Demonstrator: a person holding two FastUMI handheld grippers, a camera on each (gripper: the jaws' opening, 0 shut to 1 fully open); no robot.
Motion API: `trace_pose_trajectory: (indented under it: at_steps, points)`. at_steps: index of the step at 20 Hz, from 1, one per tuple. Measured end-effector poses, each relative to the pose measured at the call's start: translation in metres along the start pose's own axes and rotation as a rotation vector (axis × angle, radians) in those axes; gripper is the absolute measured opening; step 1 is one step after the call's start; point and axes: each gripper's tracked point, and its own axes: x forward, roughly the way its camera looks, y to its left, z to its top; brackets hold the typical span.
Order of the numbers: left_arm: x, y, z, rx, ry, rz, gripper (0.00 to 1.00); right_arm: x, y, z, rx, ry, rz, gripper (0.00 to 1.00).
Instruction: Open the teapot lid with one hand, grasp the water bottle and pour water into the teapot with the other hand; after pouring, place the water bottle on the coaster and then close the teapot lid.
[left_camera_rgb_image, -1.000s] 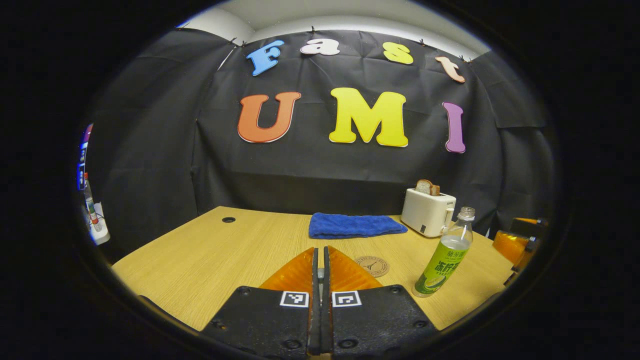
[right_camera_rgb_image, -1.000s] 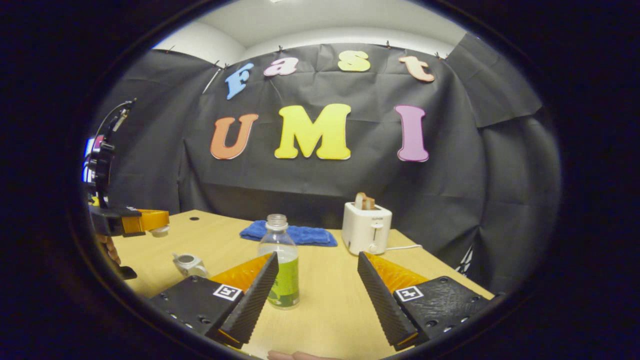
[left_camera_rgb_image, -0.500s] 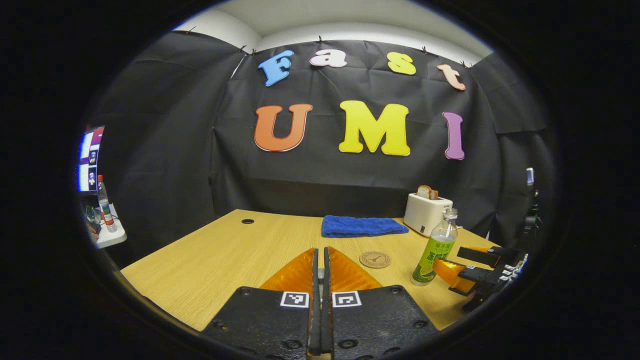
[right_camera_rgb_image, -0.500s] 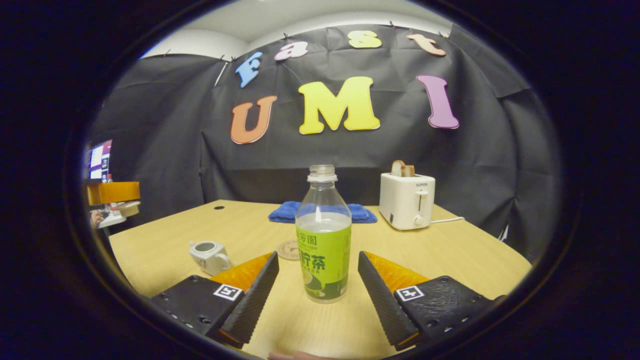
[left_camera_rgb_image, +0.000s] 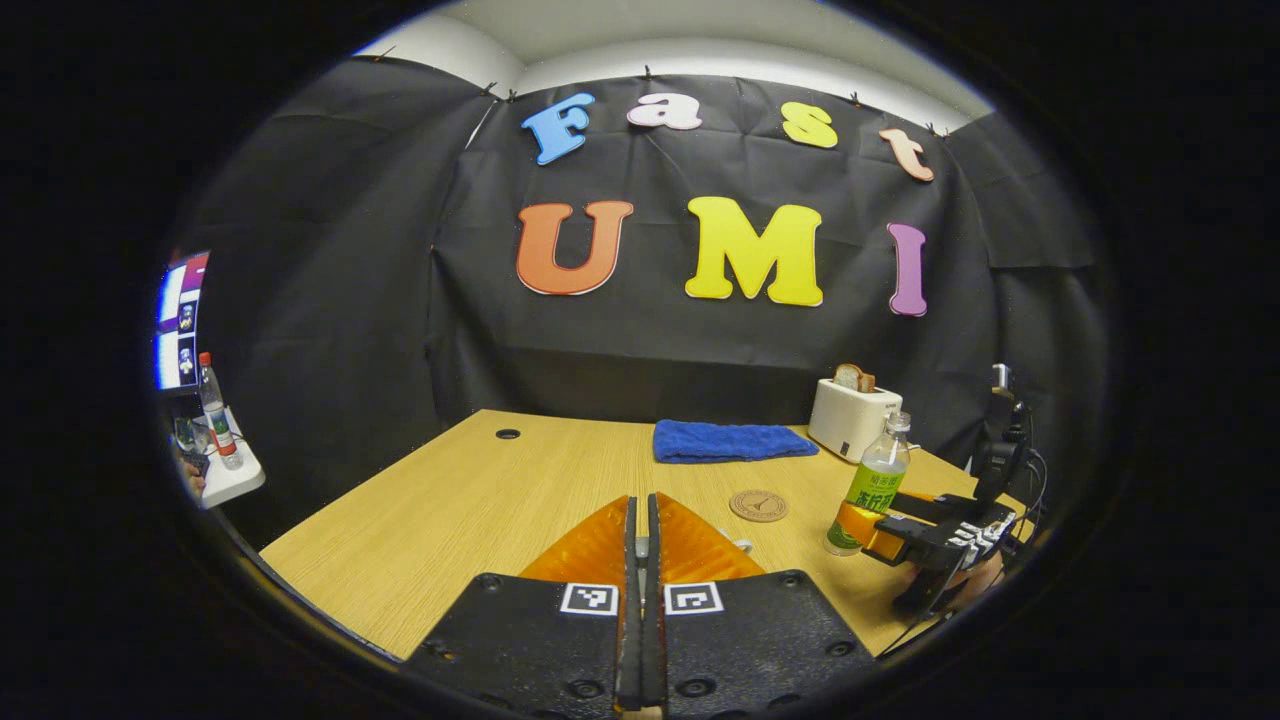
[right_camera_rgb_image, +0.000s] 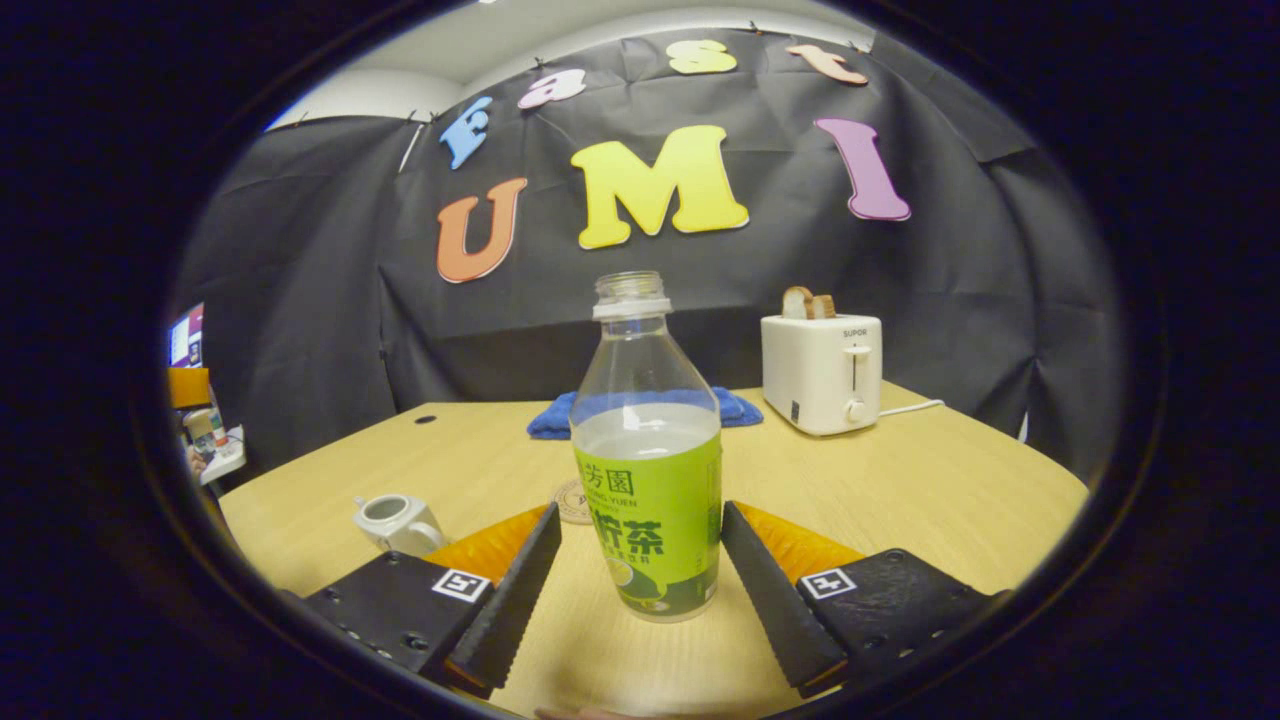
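Water bottle (right_camera_rgb_image: 648, 470) stands upright and uncapped on the table (right_camera_rgb_image: 930, 490) between the spread fingers of the right gripper (right_camera_rgb_image: 640, 590), neither finger touching it, with the lidless teapot (right_camera_rgb_image: 397, 519) to its left, the coaster (right_camera_rgb_image: 573, 502) just behind it, while the left gripper (left_camera_rgb_image: 641, 545) stays pressed together.

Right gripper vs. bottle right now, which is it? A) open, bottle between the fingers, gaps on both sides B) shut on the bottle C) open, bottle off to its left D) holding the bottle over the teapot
A: in the right gripper view the right gripper is open, the water bottle standing on the table between its fingers with a gap on each side.
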Motion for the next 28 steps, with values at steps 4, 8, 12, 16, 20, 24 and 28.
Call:
trace_pose_trajectory:
  at_steps: [4, 8, 12, 16, 20, 24, 28]
  points:
    - [-0.006, -0.006, 0.002, 0.009, 0.000, -0.037, 0.03, 0.011, -0.004, 0.005, -0.028, -0.010, -0.045, 0.92]
    - [-0.008, -0.014, 0.000, 0.029, 0.011, -0.073, 0.03, 0.011, -0.001, 0.005, -0.060, 0.002, -0.058, 0.75]
    - [-0.011, -0.009, 0.003, 0.047, 0.012, -0.077, 0.03, 0.006, -0.003, 0.010, -0.139, 0.032, -0.085, 0.74]
    - [-0.018, -0.003, 0.008, 0.055, -0.006, -0.078, 0.03, 0.004, -0.007, 0.017, -0.255, 0.078, -0.126, 0.74]
    - [-0.023, 0.006, 0.014, 0.058, -0.027, -0.079, 0.03, 0.004, -0.009, 0.021, -0.429, 0.137, -0.188, 0.74]
    - [-0.024, 0.014, 0.013, 0.046, -0.027, -0.078, 0.03, 0.008, -0.003, 0.030, -0.668, 0.149, -0.248, 0.74]
    - [-0.026, 0.023, 0.015, 0.052, -0.032, -0.068, 0.03, 0.013, 0.020, 0.031, -0.890, 0.133, -0.251, 0.74]
